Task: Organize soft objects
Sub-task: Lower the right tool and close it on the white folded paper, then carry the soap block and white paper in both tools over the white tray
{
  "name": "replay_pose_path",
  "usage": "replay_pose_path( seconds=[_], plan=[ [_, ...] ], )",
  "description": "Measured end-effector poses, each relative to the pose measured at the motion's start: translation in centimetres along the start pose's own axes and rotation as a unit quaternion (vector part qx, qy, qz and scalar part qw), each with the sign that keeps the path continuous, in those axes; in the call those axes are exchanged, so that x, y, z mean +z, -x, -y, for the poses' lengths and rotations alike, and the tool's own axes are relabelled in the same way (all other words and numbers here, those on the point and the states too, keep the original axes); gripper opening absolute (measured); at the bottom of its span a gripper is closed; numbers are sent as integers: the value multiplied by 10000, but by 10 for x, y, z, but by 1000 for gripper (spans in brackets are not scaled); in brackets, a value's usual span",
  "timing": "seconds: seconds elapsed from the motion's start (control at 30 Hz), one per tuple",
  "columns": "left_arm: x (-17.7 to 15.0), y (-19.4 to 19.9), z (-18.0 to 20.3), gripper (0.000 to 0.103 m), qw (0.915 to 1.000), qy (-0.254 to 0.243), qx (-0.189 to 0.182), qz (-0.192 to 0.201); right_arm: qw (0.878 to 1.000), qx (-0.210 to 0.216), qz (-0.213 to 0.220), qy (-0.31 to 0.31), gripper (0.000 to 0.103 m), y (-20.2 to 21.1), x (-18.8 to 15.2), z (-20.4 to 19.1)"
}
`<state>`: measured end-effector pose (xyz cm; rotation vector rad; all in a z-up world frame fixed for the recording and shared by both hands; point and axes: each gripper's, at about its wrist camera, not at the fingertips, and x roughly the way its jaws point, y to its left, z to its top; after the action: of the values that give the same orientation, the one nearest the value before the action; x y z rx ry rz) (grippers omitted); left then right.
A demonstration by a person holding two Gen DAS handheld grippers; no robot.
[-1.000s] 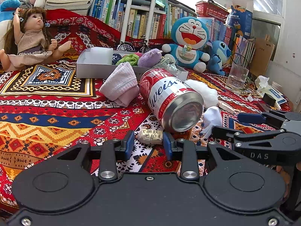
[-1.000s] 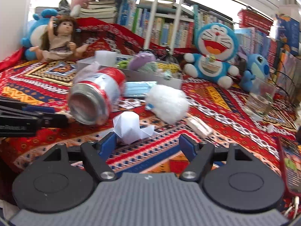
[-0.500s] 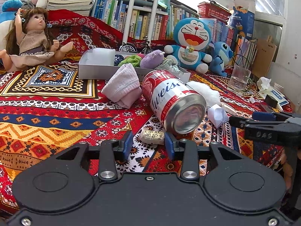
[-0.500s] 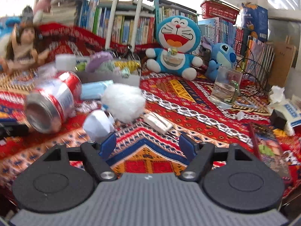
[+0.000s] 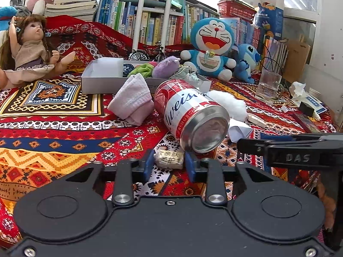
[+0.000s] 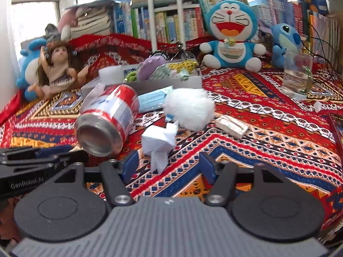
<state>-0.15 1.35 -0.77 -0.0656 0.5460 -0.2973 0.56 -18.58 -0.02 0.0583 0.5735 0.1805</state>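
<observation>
My left gripper (image 5: 169,166) is sitting low over the patterned cloth (image 5: 53,141) with its jaws drawn in close around a small wrapped packet (image 5: 169,159); they have just been closing, and the blue pads are standing at the packet's two short sides. I cannot tell whether they are pressing it yet, as a thin gap seems to remain on each side. The packet is lying directly ahead of the fingertips, between them, with its long axis running across from pad to pad, so a straight squeeze should take it. A tipped drink can (image 5: 190,117) is lying just beyond the packet, its shiny end facing me and nearly over the packet's far edge; I judge it the main hazard, liable to roll if nudged.

My right gripper (image 6: 167,167) is standing half spread and holding nothing; its jaws have just been closing. A folded white paper (image 6: 159,143) is lying ahead of it, its lower end reaching down between the fingertips nearer the left pad, without touching either.

The grey box (image 5: 103,83) already holding soft items is sitting well beyond the can, ahead and slightly left of the left gripper. The left hand is the nearer to the packet; the right is the nearer to the paper and to the white fluffy ball (image 6: 189,108) farther on.
</observation>
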Motion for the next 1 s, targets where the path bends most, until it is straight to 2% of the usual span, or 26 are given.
replay_pose_path(
  seconds=[0.03, 0.13, 0.2, 0.3, 0.47, 0.53, 0.63, 0.7, 0.87, 1.0],
  plan=[
    [0, 0, 0, 28, 10000, 1, 2, 4, 10000, 11, -18, 13, 53, -1, 0, -2],
    [-1, 1, 0, 27, 10000, 25, 22, 22, 9999, -25, -62, 154, 38, -3, 0, -5],
    [0, 1, -2, 27, 10000, 53, 51, 37, 9996, -57, -64, 252, 34, -2, 1, -5],
    [0, 1, -4, 27, 9999, 111, 95, 44, 9993, -161, -73, 344, 34, 0, 1, -2],
    [0, 1, -8, 27, 9998, 156, 128, 56, 9973, -454, -91, 562, 39, 1, 2, 2],
    [0, 1, -8, 27, 9998, 166, 132, 60, 9973, -401, -101, 600, 39, 2, 2, 5],
    [-1, 1, -9, 27, 9997, 182, 138, 67, 9978, 17, -14, 657, 61, 8, 1, 5],
    [-1, 1, -9, 27, 9997, 180, 138, 66, 9984, 225, -16, 525, 66, 8, 2, 5],
    [1, 2, -11, 27, 9996, 225, 168, 87, 9992, 395, -36, -65, 66, 1, 5, 15],
    [2, 2, -14, 27, 9993, 284, 239, 104, 9957, 600, 143, -693, 66, 4, 7, 32]
  ],
)
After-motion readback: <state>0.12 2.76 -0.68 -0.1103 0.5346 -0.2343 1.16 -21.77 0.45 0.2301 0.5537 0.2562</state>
